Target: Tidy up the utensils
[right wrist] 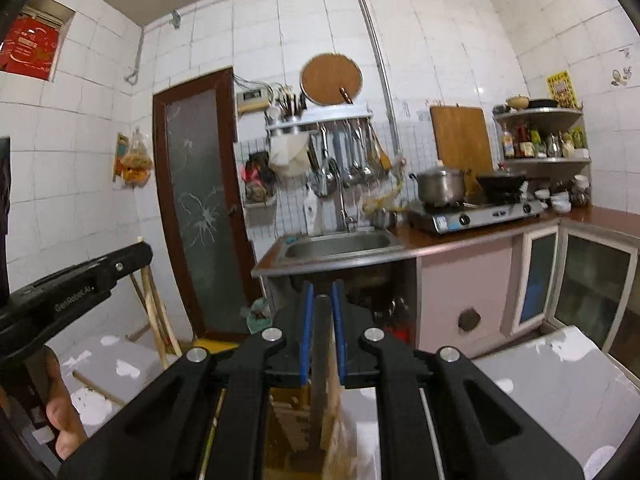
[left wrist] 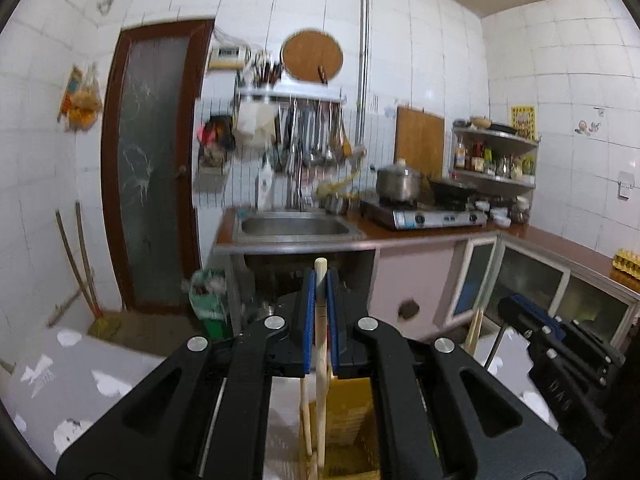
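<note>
My left gripper (left wrist: 320,280) is shut on pale wooden chopsticks (left wrist: 320,270) that stand upright between its blue pads, their lower ends hanging over a yellow wooden box (left wrist: 348,408). My right gripper (right wrist: 322,292) is shut on a dark-handled utensil (right wrist: 322,320), held upright, with a blurred wooden part (right wrist: 334,420) below it over the same box (right wrist: 292,420). In each wrist view the other gripper shows at the side: the right gripper (left wrist: 516,308) at the right edge, the left gripper (right wrist: 138,254) at the left edge with chopsticks (right wrist: 154,312) hanging from it.
A grey patterned cloth (left wrist: 80,380) covers the table under the box. Beyond stand a steel sink (left wrist: 294,226), a gas stove (left wrist: 424,216) with a pot and a wok, hanging ladles (left wrist: 316,136), a brown door (left wrist: 152,160) and an egg tray (left wrist: 628,262). A person's hand (right wrist: 60,412) shows at lower left.
</note>
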